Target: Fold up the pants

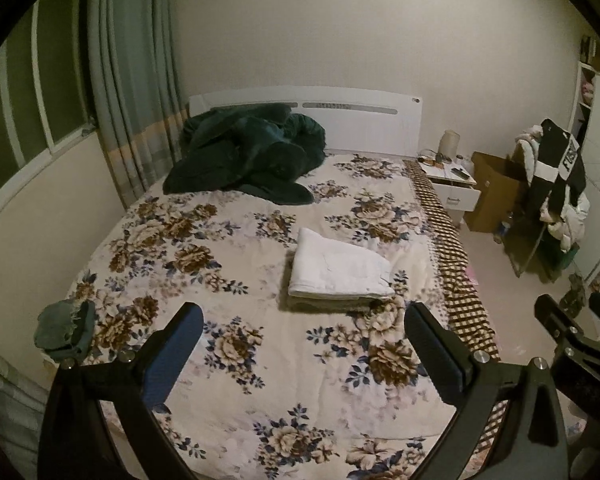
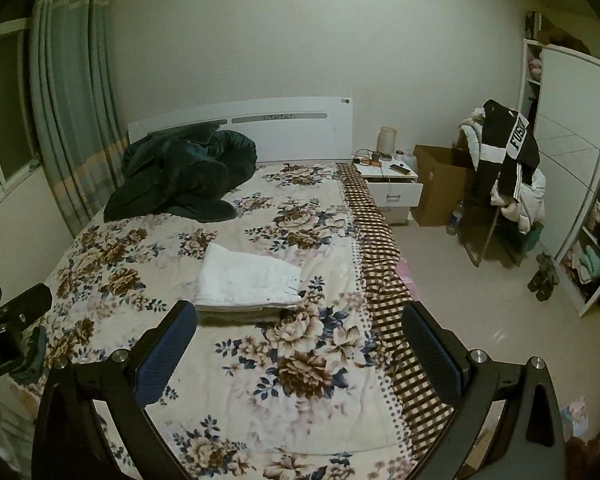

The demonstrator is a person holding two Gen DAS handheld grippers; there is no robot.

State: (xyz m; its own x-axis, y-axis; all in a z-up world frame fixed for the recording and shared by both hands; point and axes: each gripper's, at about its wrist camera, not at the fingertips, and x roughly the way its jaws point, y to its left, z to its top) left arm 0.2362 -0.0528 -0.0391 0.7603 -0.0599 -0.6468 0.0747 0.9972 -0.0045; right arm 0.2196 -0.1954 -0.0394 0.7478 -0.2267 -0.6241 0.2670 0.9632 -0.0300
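Observation:
White pants [image 1: 340, 270] lie folded in a neat flat rectangle on the floral bedspread [image 1: 236, 248], right of the bed's middle. They also show in the right wrist view [image 2: 246, 280]. My left gripper [image 1: 304, 324] is open and empty, held above the bed just in front of the pants. My right gripper [image 2: 300, 322] is open and empty, also above the bed on the near side of the pants. The right gripper's fingers also show at the right edge of the left wrist view [image 1: 572, 320].
A dark green blanket [image 1: 248, 152] is heaped by the white headboard [image 1: 356, 110]. A small green cloth [image 1: 66, 326] lies at the bed's left edge. A nightstand [image 2: 392, 184], cardboard box [image 2: 440, 188], clothes-laden chair [image 2: 508, 176] and wardrobe [image 2: 572, 160] stand at the right.

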